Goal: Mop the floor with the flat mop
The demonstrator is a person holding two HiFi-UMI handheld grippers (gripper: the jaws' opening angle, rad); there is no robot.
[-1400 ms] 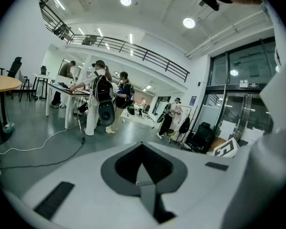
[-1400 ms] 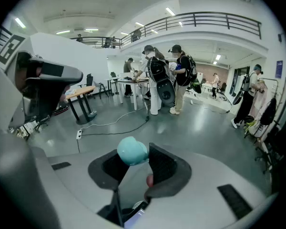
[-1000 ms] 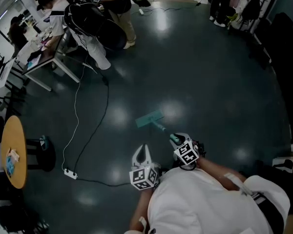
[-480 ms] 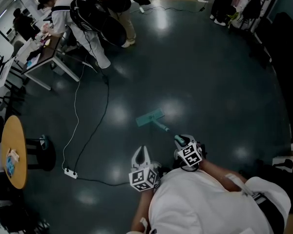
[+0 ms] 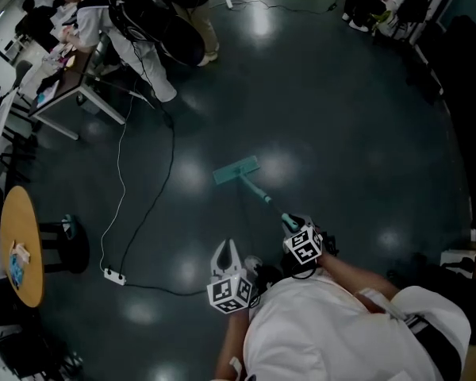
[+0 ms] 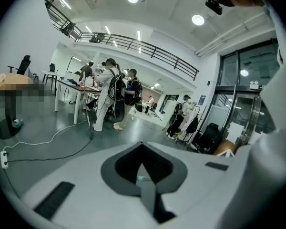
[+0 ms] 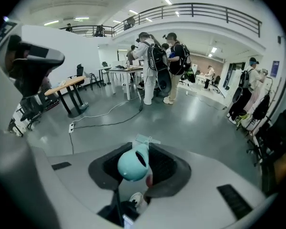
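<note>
The flat mop lies with its teal head (image 5: 236, 170) flat on the dark floor ahead of me, and its handle (image 5: 258, 194) slants back toward my right gripper (image 5: 290, 224). That gripper is shut on the handle's rounded teal end (image 7: 132, 163); past it the right gripper view shows the mop head (image 7: 144, 140). My left gripper (image 5: 228, 250) hangs to the left of the handle, apart from it. Its jaws meet at a thin seam in the left gripper view (image 6: 144, 175), with nothing held.
A white cable (image 5: 124, 165) and a black cable (image 5: 165, 189) run across the floor on the left to a power strip (image 5: 111, 276). A round wooden table (image 5: 20, 244) and a stool (image 5: 67, 244) stand at far left. People (image 5: 143, 22) stand by a desk (image 5: 63, 86) at the upper left.
The mop head has slid farther away from me across the floor, up and slightly left in the head view. Both grippers have stayed close to my body.
</note>
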